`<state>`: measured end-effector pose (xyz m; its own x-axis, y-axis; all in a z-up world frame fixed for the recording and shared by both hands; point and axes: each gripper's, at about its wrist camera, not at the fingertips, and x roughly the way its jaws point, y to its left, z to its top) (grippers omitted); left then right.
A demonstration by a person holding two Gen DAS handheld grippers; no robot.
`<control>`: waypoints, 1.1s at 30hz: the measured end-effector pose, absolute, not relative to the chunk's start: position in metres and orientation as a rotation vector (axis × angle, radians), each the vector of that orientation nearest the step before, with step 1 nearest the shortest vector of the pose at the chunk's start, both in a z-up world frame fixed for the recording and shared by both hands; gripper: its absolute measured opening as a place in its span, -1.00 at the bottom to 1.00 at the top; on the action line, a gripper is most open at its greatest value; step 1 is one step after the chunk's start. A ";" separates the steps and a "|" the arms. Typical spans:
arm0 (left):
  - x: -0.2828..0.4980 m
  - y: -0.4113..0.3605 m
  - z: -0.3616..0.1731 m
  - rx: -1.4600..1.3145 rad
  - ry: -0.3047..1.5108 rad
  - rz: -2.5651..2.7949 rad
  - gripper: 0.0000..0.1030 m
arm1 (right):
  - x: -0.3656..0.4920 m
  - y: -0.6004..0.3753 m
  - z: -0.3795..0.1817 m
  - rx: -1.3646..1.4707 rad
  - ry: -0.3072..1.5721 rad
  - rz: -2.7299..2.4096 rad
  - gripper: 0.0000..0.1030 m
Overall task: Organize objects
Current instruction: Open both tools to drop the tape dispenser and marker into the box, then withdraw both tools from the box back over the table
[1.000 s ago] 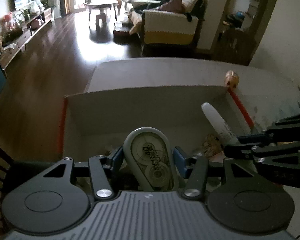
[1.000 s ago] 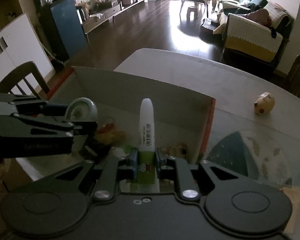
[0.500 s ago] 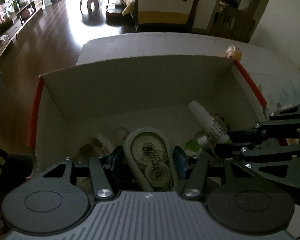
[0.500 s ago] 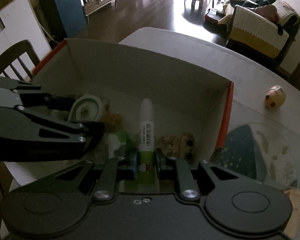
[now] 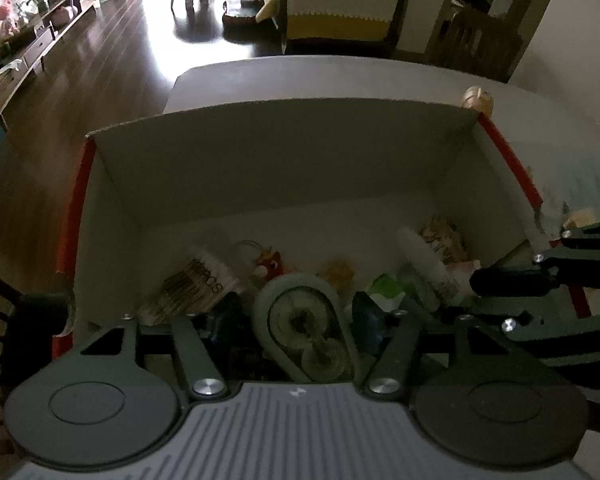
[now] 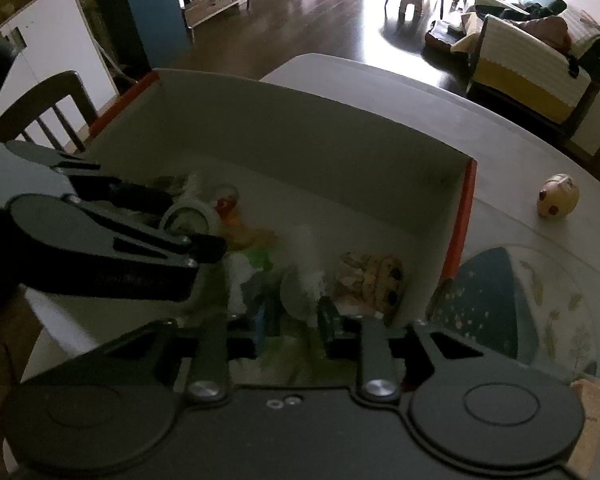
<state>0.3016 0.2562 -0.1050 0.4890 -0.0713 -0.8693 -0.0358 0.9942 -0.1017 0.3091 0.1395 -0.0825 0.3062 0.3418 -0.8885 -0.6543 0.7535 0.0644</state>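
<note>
The left gripper's (image 5: 306, 314) fingers (image 5: 366, 314) clamp a grey correction-tape dispenser (image 5: 306, 328) low inside the cardboard box (image 5: 284, 160). The right gripper's (image 6: 292, 316) fingers (image 6: 327, 318) stand spread; the white glue stick (image 5: 424, 264) lies blurred between them, so contact cannot be judged. The box sits on the desk (image 6: 512, 148), among small toys.

The cardboard box (image 5: 268, 160) is open at the top. The far half of its floor, against the far wall, is bare. The near half is crowded: a cotton-swab tub (image 5: 192, 288) at near left, a small red figure (image 5: 274, 266) toward the middle, a white tube (image 5: 422, 264) and a tan toy (image 6: 374, 276) at near right. On the table (image 6: 380, 96) beyond the box's right wall stands one egg-shaped figurine (image 6: 558, 200).
</note>
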 end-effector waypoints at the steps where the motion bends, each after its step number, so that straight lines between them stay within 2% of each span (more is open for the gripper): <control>1: 0.300 0.256 -0.103 -0.114 1.056 -0.018 0.20 | 0.308 0.138 -0.081 -0.331 1.070 0.683 -0.38; 6: 0.292 0.256 -0.093 -0.120 1.024 0.000 0.22 | 0.300 0.133 -0.071 -0.317 1.041 0.710 -0.27; 10: 0.285 0.257 -0.081 -0.135 0.990 0.005 0.23 | 0.292 0.125 -0.061 -0.299 1.012 0.725 -0.11; 14: 0.272 0.256 -0.068 -0.135 0.957 0.006 0.36 | 0.285 0.118 -0.048 -0.288 0.979 0.736 0.01; 22: 0.255 0.240 -0.048 -0.161 0.905 0.015 0.36 | 0.270 0.095 -0.026 -0.267 0.925 0.764 0.25; 25: 0.247 0.230 -0.041 -0.162 0.887 0.022 0.36 | 0.265 0.085 -0.019 -0.255 0.909 0.771 0.38; 29: 0.236 0.215 -0.029 -0.160 0.848 0.030 0.51 | 0.258 0.066 -0.009 -0.243 0.887 0.783 0.53; 33: 0.227 0.197 -0.020 -0.166 0.819 0.051 0.52 | 0.253 0.044 0.000 -0.229 0.863 0.784 0.75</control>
<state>0.2270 0.1975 -0.0202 0.6823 -0.0183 -0.7308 -0.1097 0.9858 -0.1271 0.2532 0.0437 -0.0004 0.3968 0.5241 -0.7535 -0.6999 0.7039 0.1210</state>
